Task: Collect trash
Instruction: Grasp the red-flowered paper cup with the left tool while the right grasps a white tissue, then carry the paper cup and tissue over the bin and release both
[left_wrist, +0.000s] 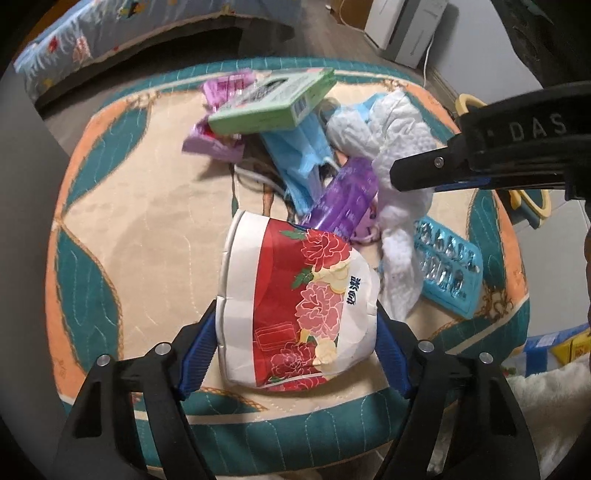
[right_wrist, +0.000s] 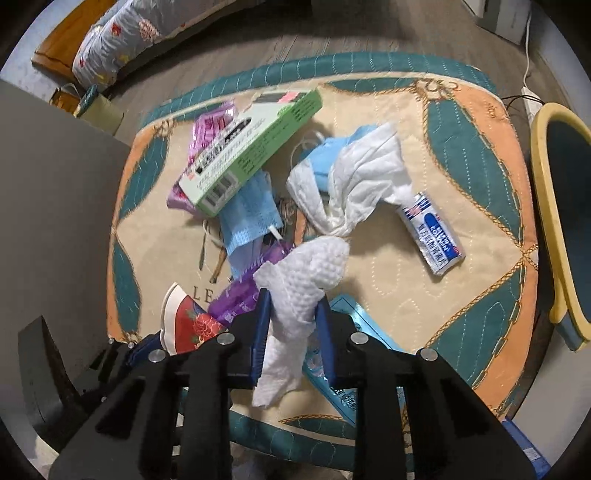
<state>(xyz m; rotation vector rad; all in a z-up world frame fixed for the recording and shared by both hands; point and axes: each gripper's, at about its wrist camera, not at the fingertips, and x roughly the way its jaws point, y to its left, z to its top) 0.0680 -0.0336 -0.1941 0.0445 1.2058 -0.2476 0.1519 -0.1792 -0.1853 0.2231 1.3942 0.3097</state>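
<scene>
Jaws of left gripper (left_wrist: 295, 328) clamp paper cup (left_wrist: 291, 302); right gripper (right_wrist: 291, 325) pinches tissue (right_wrist: 299, 291).

Left gripper (left_wrist: 295, 332) clamped on crushed red floral paper cup (left_wrist: 295, 306), blue pads pressing both sides. Right gripper (left_wrist: 410, 177) enters from right, over white tissue wad (left_wrist: 399, 155). On quilted cushion (left_wrist: 140, 229): green box (left_wrist: 273, 103), blue face mask (left_wrist: 303, 155), purple wrapper (left_wrist: 347, 195), teal blister pack (left_wrist: 447, 266).

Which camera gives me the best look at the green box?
The right wrist view: the green box shows its top, printed side and barcode end. The left wrist view shows it farther off, blurred, atop the pile.
</scene>
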